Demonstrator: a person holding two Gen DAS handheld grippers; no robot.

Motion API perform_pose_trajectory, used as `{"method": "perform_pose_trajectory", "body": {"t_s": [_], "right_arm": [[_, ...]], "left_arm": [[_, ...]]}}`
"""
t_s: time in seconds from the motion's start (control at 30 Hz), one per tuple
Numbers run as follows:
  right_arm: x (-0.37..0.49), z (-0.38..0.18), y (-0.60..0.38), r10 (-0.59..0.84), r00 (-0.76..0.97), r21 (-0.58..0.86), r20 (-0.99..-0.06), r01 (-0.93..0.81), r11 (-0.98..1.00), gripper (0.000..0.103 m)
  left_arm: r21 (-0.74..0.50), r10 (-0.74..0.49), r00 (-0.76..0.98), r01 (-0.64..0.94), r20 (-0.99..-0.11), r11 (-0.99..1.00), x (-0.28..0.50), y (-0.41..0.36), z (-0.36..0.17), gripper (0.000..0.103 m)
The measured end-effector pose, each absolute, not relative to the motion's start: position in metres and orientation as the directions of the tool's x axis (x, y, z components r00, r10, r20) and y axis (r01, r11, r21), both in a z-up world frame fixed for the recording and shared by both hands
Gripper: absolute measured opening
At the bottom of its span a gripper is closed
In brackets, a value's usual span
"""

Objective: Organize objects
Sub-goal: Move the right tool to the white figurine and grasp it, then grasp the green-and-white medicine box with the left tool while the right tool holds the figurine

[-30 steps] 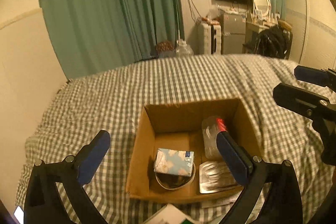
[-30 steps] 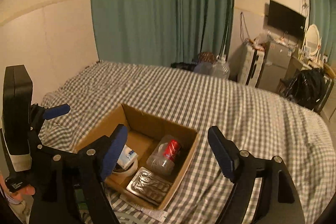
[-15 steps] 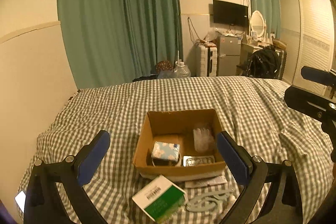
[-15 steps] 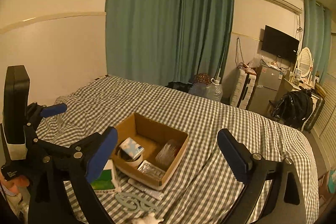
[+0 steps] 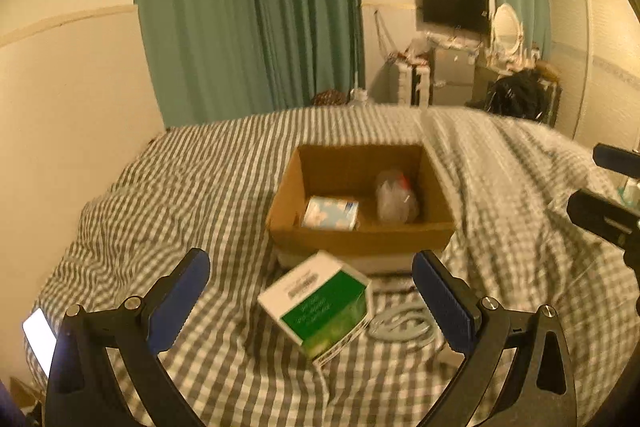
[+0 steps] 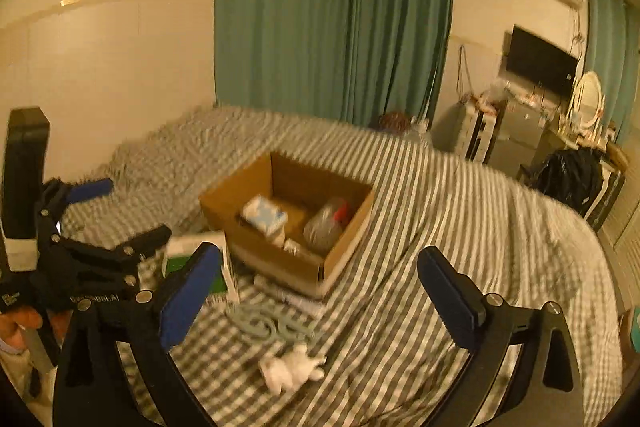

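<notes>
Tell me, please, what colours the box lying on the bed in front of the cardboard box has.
White and green box; it shows best in the left wrist view.

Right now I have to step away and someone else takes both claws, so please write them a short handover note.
Left claw: open, holding nothing, hovering above the green and white box.
Right claw: open, holding nothing, above the bed in front of the cardboard box.
Done: the tissue pack and the plastic bottle with a red cap lie inside the cardboard box.
Left: the green and white box, the grey coiled item and the small white item lie on the checked bedcover in front of the cardboard box and probably go in next.
</notes>
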State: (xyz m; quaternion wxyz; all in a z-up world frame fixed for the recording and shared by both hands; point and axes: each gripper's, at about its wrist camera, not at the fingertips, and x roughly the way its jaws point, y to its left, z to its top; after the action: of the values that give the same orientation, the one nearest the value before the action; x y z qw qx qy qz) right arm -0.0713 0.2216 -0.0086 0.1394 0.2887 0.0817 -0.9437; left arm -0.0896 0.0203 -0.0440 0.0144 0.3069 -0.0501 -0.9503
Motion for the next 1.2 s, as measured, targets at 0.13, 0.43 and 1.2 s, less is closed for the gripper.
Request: {"method": "perform_pose_trajectory", "body": {"t_s": [0.13, 0.43, 1.2], "right_arm": [[-0.087, -0.073, 0.215, -0.175, -0.722, -0.074, -0.669, 0.3, -0.951, 0.099], [-0.102, -0.156, 0.201, -0.163, -0.568, -0.031, -0.807, 0.316, -0.948, 0.099], [-0.103, -0.132, 0.209, -0.118, -0.624, -0.094, -0.773, 0.297, -0.95, 0.082]], "left_arm": [[0.08, -0.055, -0.772, 0.005, -0.633, -0.997, -0.09, 0.014, -0.082, 0.103], [0.053, -0.052, -0.677, 0.02, -0.734, -0.998, -0.091, 0.005, -0.151, 0.103], [-0.003, -0.076, -0.658, 0.118, -0.749, -0.993, -0.115, 0.029, -0.144, 0.103]]}}
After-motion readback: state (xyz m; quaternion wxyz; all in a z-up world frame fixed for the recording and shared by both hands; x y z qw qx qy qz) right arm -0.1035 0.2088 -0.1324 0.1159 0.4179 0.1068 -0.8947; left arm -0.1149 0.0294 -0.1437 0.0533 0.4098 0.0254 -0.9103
